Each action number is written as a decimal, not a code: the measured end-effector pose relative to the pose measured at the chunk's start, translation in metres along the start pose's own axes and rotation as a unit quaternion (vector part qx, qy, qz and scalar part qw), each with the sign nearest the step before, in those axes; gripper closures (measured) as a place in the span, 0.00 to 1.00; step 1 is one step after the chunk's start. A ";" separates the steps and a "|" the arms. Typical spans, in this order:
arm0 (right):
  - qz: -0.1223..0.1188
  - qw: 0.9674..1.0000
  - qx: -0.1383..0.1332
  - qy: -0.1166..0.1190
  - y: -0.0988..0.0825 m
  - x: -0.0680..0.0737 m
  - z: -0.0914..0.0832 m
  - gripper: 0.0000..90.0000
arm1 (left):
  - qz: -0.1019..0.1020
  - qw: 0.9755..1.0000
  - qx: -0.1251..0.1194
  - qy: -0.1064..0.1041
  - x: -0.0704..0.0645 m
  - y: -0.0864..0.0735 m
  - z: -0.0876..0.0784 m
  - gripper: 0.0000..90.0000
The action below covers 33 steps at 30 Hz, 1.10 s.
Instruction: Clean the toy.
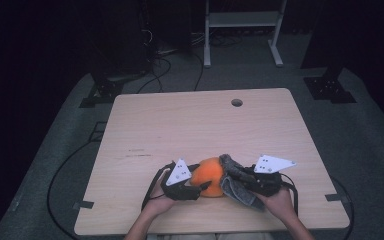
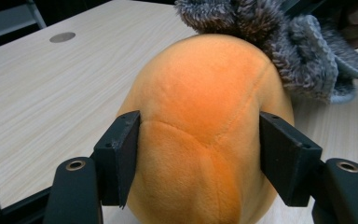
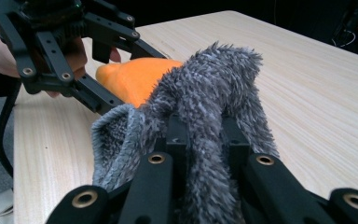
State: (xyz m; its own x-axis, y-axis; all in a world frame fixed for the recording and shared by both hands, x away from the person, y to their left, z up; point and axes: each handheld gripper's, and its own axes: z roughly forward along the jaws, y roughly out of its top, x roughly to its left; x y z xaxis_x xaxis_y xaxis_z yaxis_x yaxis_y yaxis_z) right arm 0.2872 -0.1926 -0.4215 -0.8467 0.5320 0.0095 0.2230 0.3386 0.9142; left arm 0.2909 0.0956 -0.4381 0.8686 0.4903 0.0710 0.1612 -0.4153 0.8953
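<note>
Wood counter (image 1: 190,125) near edge: left tool (image 2: 200,154) squeezes orange plush (image 2: 205,121), right tool (image 3: 200,140) clamped on grey fuzzy sock (image 3: 209,93) w/ cuff atop plush; hard tug could slip soft plush free.

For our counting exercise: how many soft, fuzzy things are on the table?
2: an orange plush toy near the front edge between the left gripper's jaws, and a grey fuzzy cloth touching its right side, pinched by the right gripper.

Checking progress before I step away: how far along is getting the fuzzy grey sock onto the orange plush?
Done: right gripper is shut on the grey sock. In hand: left gripper has its jaws either side of the orange plush toy, the sock touching its far end. Left: pulling the sock over it.
</note>
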 end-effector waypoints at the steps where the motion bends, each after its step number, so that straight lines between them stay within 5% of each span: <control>1: 0.005 1.000 -0.001 0.003 -0.001 -0.001 0.000 0.86 | -0.003 1.000 -0.003 -0.003 0.000 -0.001 -0.001 0.38; 8: 0.042 0.998 0.038 -0.030 -0.020 -0.021 -0.006 0.86 | 0.000 1.000 -0.009 0.004 -0.003 -0.002 0.001 0.38; 14: 0.016 1.000 -0.025 0.002 0.001 -0.006 -0.011 0.86 | -0.003 1.000 -0.019 -0.003 -0.004 -0.005 0.002 0.38; 17: 0.001 1.000 0.005 0.003 -0.003 -0.003 0.000 0.86 | -0.006 1.000 -0.021 -0.018 -0.005 -0.005 0.002 0.37; 21: 0.013 1.000 0.007 0.010 -0.008 -0.006 -0.002 0.86 | -0.030 0.997 -0.051 -0.058 -0.001 -0.008 0.000 0.27; 22: 0.011 1.000 0.010 0.008 -0.009 -0.006 -0.004 0.86 | -0.036 0.996 -0.054 -0.058 -0.001 -0.008 0.001 0.28; 27: 0.005 1.000 0.017 -0.006 -0.004 -0.007 -0.009 0.86 | 0.003 0.999 -0.030 -0.045 -0.011 -0.004 0.004 0.33; 33: -0.013 1.000 0.015 0.001 0.001 0.000 -0.005 0.86 | -0.022 0.997 -0.054 -0.046 -0.006 -0.004 0.000 0.23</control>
State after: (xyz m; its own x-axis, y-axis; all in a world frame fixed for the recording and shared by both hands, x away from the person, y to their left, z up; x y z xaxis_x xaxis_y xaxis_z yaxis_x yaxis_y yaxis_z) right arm 0.2848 -0.1957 -0.4184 -0.8537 0.5206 -0.0141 0.2146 0.3763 0.9013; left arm 0.2852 0.0942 -0.4426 0.9019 0.4319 -0.0056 0.1528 -0.3068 0.9394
